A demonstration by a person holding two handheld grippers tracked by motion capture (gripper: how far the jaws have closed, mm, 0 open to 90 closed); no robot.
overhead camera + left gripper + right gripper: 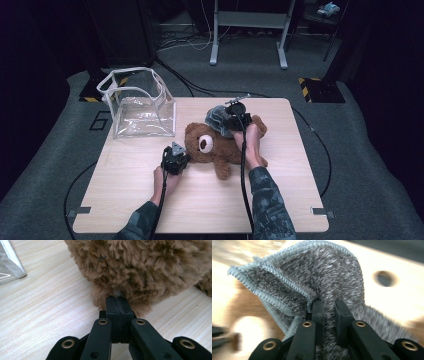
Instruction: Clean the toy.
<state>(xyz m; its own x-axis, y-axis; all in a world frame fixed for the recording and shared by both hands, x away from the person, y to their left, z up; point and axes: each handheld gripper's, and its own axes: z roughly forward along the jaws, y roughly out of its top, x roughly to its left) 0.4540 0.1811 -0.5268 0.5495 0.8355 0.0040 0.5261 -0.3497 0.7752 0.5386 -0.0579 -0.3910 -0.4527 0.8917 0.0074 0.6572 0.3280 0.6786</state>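
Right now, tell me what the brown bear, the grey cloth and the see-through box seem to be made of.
Brown teddy bear: shaggy plush, likely synthetic fur; matted tufts.
Grey cloth: soft knit or terry-like fabric, matte; flecked loops, pale stitched hem.
Clear box-shaped bag: probably glossy flexible plastic with white edging; reflections, table seen through it.

teddy bear [212, 145] - 1 | grey cloth [216, 119] - 1 | clear bag [140, 102] - 1

Clear plastic bag [142, 107] at table's [125, 200] far-left corner, metal frame legs [248, 35] beyond
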